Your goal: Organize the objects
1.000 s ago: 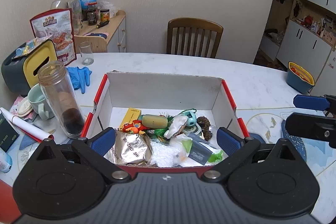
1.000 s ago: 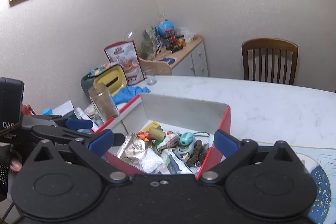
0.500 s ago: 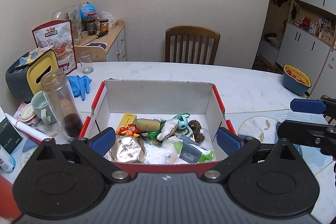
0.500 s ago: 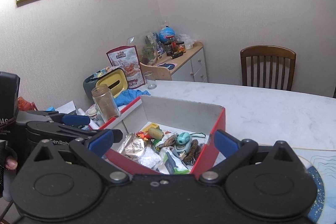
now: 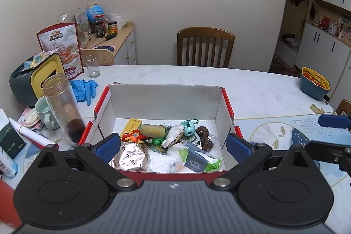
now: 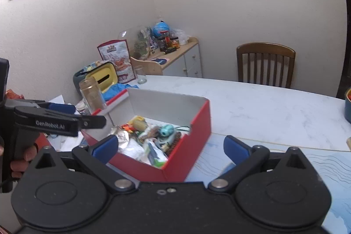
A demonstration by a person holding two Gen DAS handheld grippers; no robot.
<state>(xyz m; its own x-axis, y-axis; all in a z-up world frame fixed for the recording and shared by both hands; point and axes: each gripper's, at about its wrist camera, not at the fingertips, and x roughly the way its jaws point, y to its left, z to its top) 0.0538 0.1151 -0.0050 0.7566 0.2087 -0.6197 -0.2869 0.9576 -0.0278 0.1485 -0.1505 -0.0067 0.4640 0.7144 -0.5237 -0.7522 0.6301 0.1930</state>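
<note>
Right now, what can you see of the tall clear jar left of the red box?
The tall clear jar stands upright on the white table, close beside the red box's left wall; contact unclear. It looks like clear glass or plastic, with a threaded neck and no lid. Something dark sits at the bottom, a brownish item above it. A pale green mug stands just behind it. No tool touches it.

Soft, even indoor light fills both views, with no hard shadows on the table [image 5: 175, 80]. Fisheye bending curves the walls and darkens the corners. The left view is sharp; the right view is slightly soft, the box [image 6: 186, 139] contents smeared. Foil [image 5: 133, 157] glints faintly.
</note>
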